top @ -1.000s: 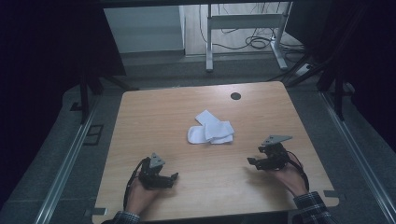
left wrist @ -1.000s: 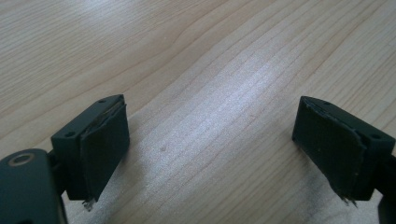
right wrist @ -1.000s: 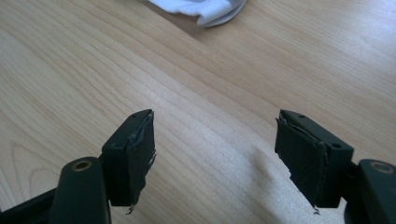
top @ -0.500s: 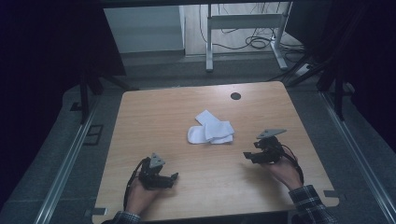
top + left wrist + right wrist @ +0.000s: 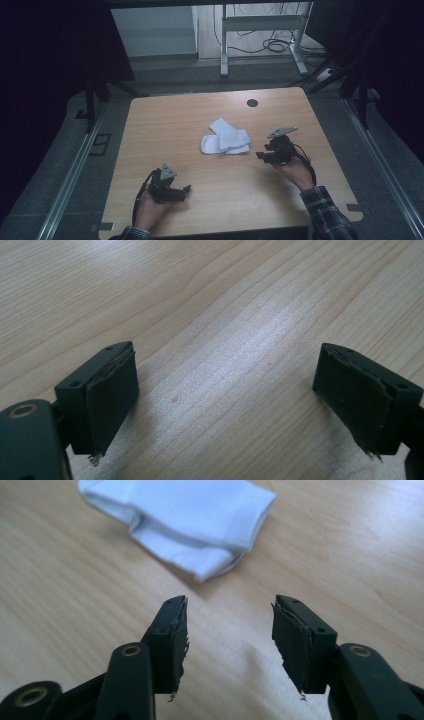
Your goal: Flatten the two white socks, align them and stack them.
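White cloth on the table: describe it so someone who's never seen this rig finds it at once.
Start at the wooden table, lit amid dark surroundings. Near its middle, just ahead of the right gripper, lies a small white fabric bundle, apparently socks, overlapping. It is the table's one soft, white thing; the black round hole sits farther back.

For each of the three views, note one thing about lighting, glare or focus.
High view: dim, the surroundings nearly black, the wooden table lit. Left gripper view: a pale sheen of glare on the wood between the open jaws. Right gripper view: the white cloth and the wood beyond look soft, slightly blurred.
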The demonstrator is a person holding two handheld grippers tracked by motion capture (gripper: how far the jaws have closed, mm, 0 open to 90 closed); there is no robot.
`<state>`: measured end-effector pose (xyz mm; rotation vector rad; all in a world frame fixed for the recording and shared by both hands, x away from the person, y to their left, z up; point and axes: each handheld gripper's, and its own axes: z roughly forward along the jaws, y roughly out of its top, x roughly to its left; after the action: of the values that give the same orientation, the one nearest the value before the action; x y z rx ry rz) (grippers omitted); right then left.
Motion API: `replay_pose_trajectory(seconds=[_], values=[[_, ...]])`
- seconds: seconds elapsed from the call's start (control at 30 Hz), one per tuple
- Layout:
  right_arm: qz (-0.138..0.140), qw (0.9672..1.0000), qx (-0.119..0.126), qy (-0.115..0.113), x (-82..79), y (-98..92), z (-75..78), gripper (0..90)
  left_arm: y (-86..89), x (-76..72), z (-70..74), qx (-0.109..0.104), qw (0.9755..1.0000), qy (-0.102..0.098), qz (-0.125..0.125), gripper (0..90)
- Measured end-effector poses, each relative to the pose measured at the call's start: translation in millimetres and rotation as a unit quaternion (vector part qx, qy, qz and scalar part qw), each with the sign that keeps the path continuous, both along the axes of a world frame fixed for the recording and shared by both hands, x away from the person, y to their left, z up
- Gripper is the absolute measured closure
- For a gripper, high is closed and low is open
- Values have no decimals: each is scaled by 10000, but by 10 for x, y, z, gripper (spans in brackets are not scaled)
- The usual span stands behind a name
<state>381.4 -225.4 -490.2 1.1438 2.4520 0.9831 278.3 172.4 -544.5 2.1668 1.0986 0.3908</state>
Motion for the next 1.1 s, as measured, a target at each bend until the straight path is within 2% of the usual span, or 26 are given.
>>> replay_pose_trajectory(seconds=[0.13,0.3,0.5,0.6,0.73,1.0,1.1], values=[[-99,9998,176,36,115,43,25,495,0,0,-1,-4,10000,-5,0,110],[-117,9998,157,5,231,104,28,520,0,0,-1,-3,10000,-5,-1,110],[-197,9997,146,-10,366,188,39,595,0,0,-1,-5,10000,-6,0,110],[-204,9998,70,-48,429,239,37,614,0,0,-1,-5,10000,-5,0,110],[-253,9996,98,-81,496,285,45,627,0,0,-1,-5,10000,-6,1,110],[-343,9994,60,-78,657,413,-5,586,0,0,-1,-4,10000,-5,0,110],[-404,9992,45,-23,720,474,-84,556,0,0,-1,-6,10000,-6,-1,110]])
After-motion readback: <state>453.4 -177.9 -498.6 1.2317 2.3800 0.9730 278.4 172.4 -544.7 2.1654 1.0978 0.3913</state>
